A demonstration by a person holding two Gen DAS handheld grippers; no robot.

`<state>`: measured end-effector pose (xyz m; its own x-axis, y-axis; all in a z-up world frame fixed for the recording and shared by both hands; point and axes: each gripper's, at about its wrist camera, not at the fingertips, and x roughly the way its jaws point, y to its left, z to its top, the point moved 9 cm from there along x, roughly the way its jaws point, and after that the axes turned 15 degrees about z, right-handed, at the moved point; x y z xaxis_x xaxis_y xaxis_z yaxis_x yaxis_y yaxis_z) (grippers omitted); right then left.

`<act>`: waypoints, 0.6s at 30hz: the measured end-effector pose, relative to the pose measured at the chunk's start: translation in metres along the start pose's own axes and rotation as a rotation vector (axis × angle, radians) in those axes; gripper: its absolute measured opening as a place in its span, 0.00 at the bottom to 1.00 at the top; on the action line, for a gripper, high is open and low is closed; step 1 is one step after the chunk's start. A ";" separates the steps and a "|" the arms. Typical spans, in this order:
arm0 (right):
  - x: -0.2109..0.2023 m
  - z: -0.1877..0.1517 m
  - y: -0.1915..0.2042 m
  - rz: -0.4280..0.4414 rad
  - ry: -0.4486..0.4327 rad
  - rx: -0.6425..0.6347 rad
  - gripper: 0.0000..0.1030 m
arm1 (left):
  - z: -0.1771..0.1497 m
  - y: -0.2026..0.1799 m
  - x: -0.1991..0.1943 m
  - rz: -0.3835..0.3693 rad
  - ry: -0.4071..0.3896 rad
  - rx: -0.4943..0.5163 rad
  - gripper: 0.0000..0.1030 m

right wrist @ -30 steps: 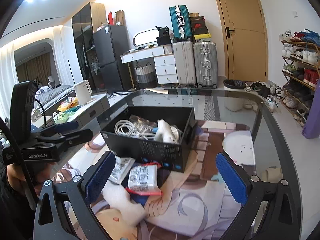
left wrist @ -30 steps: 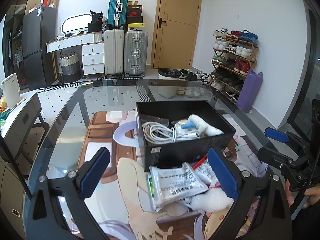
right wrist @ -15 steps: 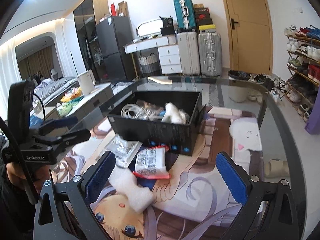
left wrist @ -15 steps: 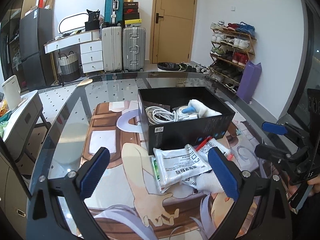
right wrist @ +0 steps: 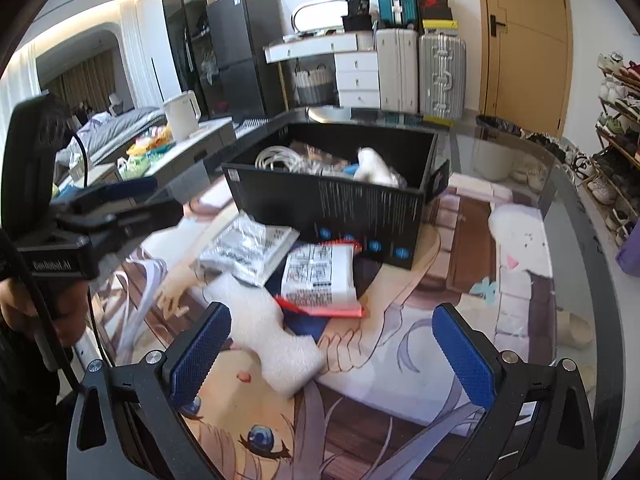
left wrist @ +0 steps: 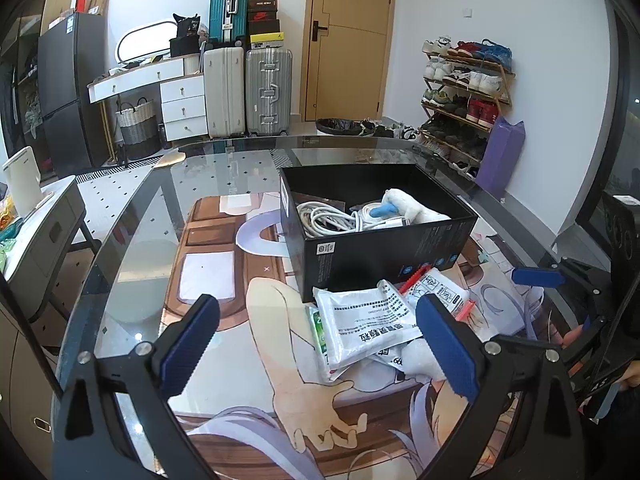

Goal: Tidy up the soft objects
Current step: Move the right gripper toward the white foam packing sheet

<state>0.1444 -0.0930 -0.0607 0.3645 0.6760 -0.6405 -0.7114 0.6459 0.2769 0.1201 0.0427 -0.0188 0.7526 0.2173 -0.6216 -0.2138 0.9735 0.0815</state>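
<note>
Both the left hand-held gripper (left wrist: pixel 318 346) and right hand-held gripper (right wrist: pixel 332 350) hover wide apart, holding nothing.

Glass table (left wrist: pixel 132 216), printed mat (left wrist: pixel 224 280), black box (left wrist: pixel 384 256), packets (left wrist: pixel 364 320), foam (right wrist: pixel 264 332)

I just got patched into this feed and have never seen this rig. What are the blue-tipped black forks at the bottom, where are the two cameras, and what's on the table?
Each fork is a hand-held two-finger gripper; a person carries one in each hand, with a fisheye camera looking along its fingers. The left gripper and right gripper are both open and empty. On the glass table stands a black box holding white cables. In front of it lie plastic packets and a white foam piece.
</note>
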 end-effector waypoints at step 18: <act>0.028 -0.024 0.003 0.032 0.134 -0.010 0.99 | -0.006 -0.004 0.006 -0.008 0.023 0.012 0.96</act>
<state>0.1383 -0.0802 -0.0948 0.2589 0.6424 -0.7213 -0.7275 0.6209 0.2918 0.1216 0.0396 -0.0277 0.7399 0.2081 -0.6397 -0.2003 0.9760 0.0858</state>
